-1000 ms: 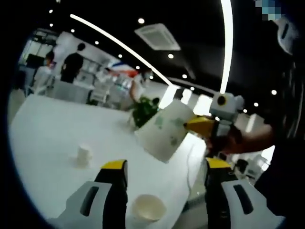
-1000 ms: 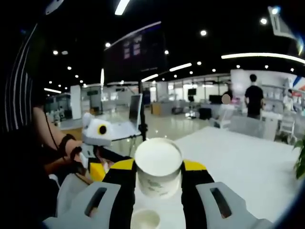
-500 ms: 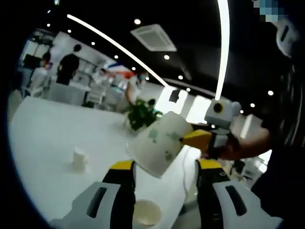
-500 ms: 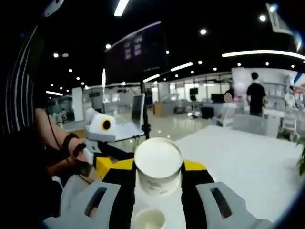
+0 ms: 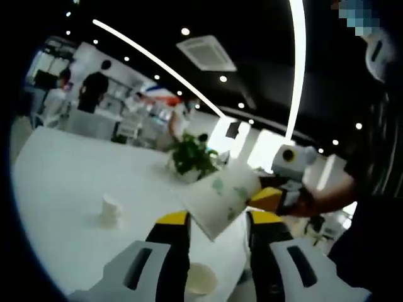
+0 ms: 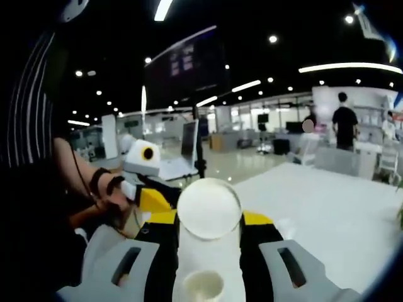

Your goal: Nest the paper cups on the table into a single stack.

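Left gripper (image 5: 217,229) held up over the white table (image 5: 63,170), jaws pointing forward and gapped apart with nothing pinched between them; the gap is narrower than a second ago. In the left gripper view a small paper cup (image 5: 110,209) stands upright on the table, well apart to the left of the jaws, and an open cup (image 5: 200,278) sits mouth-up on the table low between the jaws. Above that open cup the patterned paper cup (image 5: 220,196) hangs tilted, base end toward the left gripper, its far end pinched by the right gripper (image 5: 267,199), whose holding hand (image 5: 318,200) comes in from the right. Compared with a second ago this patterned cup sits lower and closer to the left gripper's jaw tips, now overlapping the gap between them; can't tell if it touches them. A potted plant (image 5: 192,157) stands on the table behind the cup. People stand far off past the table. In the right gripper view the right gripper (image 6: 209,233) is clamped on the patterned cup (image 6: 209,211), jaws pressing both sides, the cup's round white end facing the camera. The left gripper (image 6: 148,189) shows just left of the cup, nearer to it than a second ago, with the person's forearm (image 6: 82,189) behind. The open cup (image 6: 203,286) sits low between the right jaws on the table (image 6: 327,214).
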Action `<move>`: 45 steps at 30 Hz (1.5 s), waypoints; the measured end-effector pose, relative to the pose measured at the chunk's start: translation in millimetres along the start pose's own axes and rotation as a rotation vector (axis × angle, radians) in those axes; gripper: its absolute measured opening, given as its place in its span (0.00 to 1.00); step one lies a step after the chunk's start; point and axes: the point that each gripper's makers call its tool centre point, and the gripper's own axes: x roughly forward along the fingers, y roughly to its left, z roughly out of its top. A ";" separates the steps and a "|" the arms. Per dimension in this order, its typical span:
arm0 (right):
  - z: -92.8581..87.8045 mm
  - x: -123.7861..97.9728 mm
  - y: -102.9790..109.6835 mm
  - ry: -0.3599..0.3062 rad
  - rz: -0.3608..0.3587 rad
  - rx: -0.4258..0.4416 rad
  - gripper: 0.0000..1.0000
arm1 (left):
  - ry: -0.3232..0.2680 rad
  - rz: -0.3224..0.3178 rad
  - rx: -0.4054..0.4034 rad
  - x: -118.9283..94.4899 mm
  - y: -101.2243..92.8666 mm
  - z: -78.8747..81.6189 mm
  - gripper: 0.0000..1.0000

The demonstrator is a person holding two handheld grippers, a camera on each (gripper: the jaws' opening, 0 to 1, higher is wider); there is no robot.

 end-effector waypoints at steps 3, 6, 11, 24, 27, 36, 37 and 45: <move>-1.5 -1.5 3.0 -0.005 0.012 0.012 0.34 | 0.003 0.000 -0.004 -1.3 0.7 -0.6 0.28; -1.8 -2.7 5.3 -0.012 0.015 0.002 0.34 | 0.007 0.000 -0.006 -2.5 0.2 -1.3 0.25; -4.8 -3.7 6.1 -0.009 0.012 0.002 0.34 | 0.007 0.001 0.009 -2.4 0.0 -2.1 0.23; -25.4 -4.3 7.8 0.015 0.038 0.048 0.34 | 0.029 -0.002 0.020 -4.9 0.0 -6.0 0.19; -30.0 -4.0 9.2 0.015 0.046 0.046 0.34 | 0.047 -0.006 0.043 -5.8 -0.5 -7.7 0.17; -52.6 -3.1 16.6 0.077 0.091 0.035 0.33 | 0.131 -0.063 0.078 -10.3 -7.2 -10.8 0.11; -52.9 -3.1 17.2 0.079 0.093 0.034 0.33 | 0.144 -0.069 0.079 -10.9 -8.1 -11.7 0.10; -62.7 -3.3 18.1 0.104 0.104 0.051 0.33 | 0.194 -0.093 0.130 -9.7 -15.4 -10.3 0.07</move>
